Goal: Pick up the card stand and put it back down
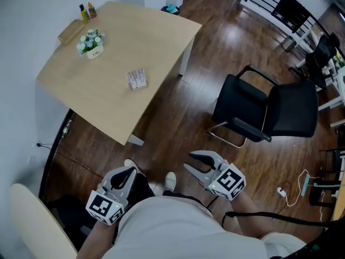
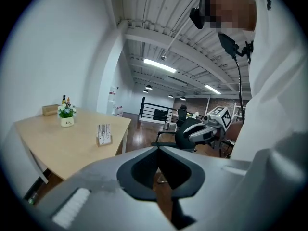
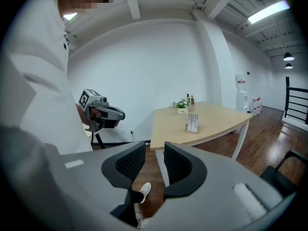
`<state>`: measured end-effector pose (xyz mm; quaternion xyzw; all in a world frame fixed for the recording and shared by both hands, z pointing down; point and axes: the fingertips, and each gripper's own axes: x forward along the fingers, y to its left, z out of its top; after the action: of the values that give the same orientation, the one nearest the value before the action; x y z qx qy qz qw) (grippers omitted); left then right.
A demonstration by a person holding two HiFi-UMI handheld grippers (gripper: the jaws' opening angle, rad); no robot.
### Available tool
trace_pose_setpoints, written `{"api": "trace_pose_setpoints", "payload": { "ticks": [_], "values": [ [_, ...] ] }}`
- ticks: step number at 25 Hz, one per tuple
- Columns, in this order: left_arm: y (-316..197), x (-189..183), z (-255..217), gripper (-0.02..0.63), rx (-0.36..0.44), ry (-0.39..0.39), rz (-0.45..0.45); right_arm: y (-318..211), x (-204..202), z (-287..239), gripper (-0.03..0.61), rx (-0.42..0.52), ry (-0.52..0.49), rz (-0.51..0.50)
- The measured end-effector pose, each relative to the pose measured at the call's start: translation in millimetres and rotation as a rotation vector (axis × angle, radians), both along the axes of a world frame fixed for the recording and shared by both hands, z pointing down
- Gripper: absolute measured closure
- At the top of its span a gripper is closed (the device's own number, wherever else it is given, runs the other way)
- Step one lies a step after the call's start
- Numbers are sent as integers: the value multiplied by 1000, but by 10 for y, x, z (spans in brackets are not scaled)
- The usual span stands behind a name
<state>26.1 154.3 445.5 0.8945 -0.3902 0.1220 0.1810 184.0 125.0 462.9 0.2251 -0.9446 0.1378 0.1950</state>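
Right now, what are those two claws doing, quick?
Left gripper: closed, holding nothing.
Right gripper: open, holding nothing.

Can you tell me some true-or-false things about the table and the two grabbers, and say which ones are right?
1. The card stand stands on the table. True.
2. The left gripper holds the card stand. False: its fingers are shut on nothing, away from the table.
3. The right gripper has its fingers apart. True, with nothing between them.
4. The flower pot lies on the floor. False: it stands on the table.
5. The black chair is pushed under the table. False: it stands apart from it.
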Motion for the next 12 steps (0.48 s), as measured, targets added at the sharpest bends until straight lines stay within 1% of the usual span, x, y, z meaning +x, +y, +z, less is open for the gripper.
{"api": "trace_pose_setpoints", "payload": {
  "ticks": [4,8,12],
  "values": [
    [100,63,-59,611,1,15,-10,62,-4,-47,453,8,-16,-1],
    [148,196,-101,611,3,8,52,121,72,-107,453,3,-24,33],
    [78,247,-195,611,24,20,56,124,117,-109,453,3,-15,38]
  ]
}}
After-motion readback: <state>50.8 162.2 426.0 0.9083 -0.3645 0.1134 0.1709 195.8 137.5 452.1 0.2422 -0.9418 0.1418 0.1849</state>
